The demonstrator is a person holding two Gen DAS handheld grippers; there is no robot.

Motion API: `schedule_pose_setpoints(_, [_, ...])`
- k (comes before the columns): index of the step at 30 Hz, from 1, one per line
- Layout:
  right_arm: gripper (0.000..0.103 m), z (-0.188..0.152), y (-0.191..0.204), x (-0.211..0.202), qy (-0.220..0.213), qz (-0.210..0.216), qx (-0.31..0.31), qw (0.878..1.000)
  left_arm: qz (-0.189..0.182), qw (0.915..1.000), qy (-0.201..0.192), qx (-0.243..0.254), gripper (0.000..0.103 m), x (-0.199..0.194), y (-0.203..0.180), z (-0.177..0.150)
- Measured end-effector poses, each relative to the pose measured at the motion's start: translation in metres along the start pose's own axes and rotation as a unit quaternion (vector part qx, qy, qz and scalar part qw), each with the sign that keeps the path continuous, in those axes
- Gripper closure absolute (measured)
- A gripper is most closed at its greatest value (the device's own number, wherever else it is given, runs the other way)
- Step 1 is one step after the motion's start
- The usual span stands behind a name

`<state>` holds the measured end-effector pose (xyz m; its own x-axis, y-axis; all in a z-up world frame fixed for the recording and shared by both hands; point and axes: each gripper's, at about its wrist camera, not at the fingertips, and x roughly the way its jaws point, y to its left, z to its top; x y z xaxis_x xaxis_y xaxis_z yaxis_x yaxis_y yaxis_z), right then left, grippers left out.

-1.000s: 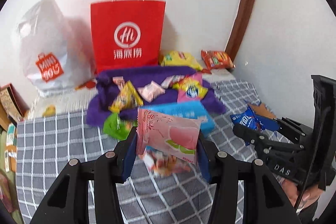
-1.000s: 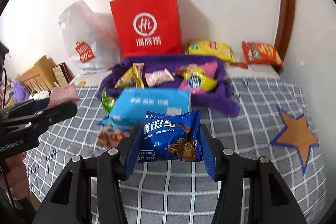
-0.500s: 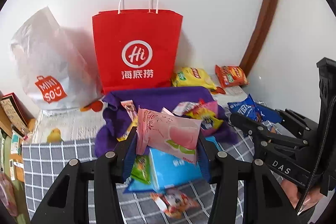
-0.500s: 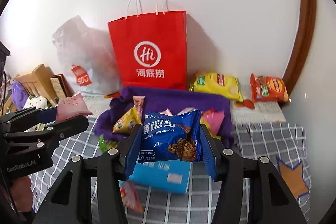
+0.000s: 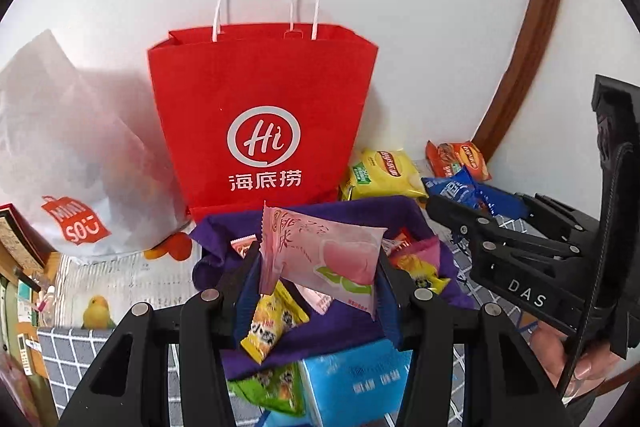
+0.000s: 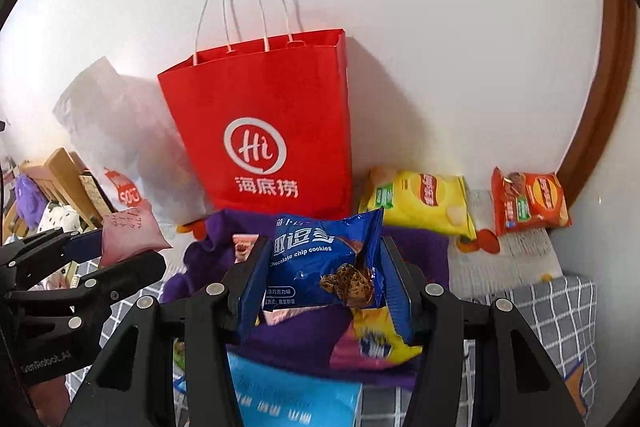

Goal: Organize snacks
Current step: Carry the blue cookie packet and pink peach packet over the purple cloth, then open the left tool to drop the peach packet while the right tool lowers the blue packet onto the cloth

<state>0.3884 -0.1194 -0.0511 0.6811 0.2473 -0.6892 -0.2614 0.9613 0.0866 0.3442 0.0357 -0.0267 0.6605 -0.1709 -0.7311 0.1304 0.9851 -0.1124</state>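
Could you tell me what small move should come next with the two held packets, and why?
Probably lift both up over the red bag's open top. The left gripper clamps the pink packet, the right gripper the blue cookie packet, both below its rim.

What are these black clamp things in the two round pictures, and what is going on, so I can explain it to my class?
There is no robot here. A person holds a two-finger gripper in each hand, and each gripper carries a wide-angle camera that looks along its fingers, hence the round pictures.

In the left-hand camera's picture, the left gripper is shut on a pink peach snack packet. In the right-hand camera's picture, the right gripper is shut on a blue chocolate chip cookie packet. Each gripper also shows at the edge of the other's view.

Ahead, a red paper bag stands against the wall. In front of it, small snacks lie on a purple cloth on a grey checked cover. A yellow crisp packet and an orange packet lie by the wall.
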Motion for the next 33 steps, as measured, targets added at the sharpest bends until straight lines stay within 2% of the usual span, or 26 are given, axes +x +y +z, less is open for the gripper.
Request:
schedule_pose_setpoints(6, [0.05, -0.002, -0.014, 0.034, 0.013, 0.009, 0.012, 1.0, -0.012, 0.9996, 0.024, -0.002, 0.055, 0.041, 0.01, 0.003])
schedule_pose_setpoints(9, [0.05, -0.005, -0.017, 0.06, 0.046, 0.012, 0.003, 0.999, -0.034, 0.9982, 0.048, -0.01, 0.055, 0.067, 0.016, -0.001])
schedule_pose_setpoints(14, [0.05, -0.012, -0.028, 0.088, 0.073, 0.0, 0.006, 0.997, -0.028, 0.996, 0.085, -0.004, 0.055, 0.101, 0.022, -0.009])
schedule_pose_setpoints(19, [0.05, -0.02, -0.034, 0.107, 0.101, -0.001, 0.013, 0.995, -0.038, 0.9913, 0.125, -0.019, 0.055, 0.127, 0.028, -0.017])
schedule_pose_setpoints(33, [0.05, -0.031, -0.025, 0.127, 0.129, -0.011, -0.01, 0.992, -0.031, 0.9907, 0.132, -0.009, 0.055, 0.14, 0.022, -0.023])
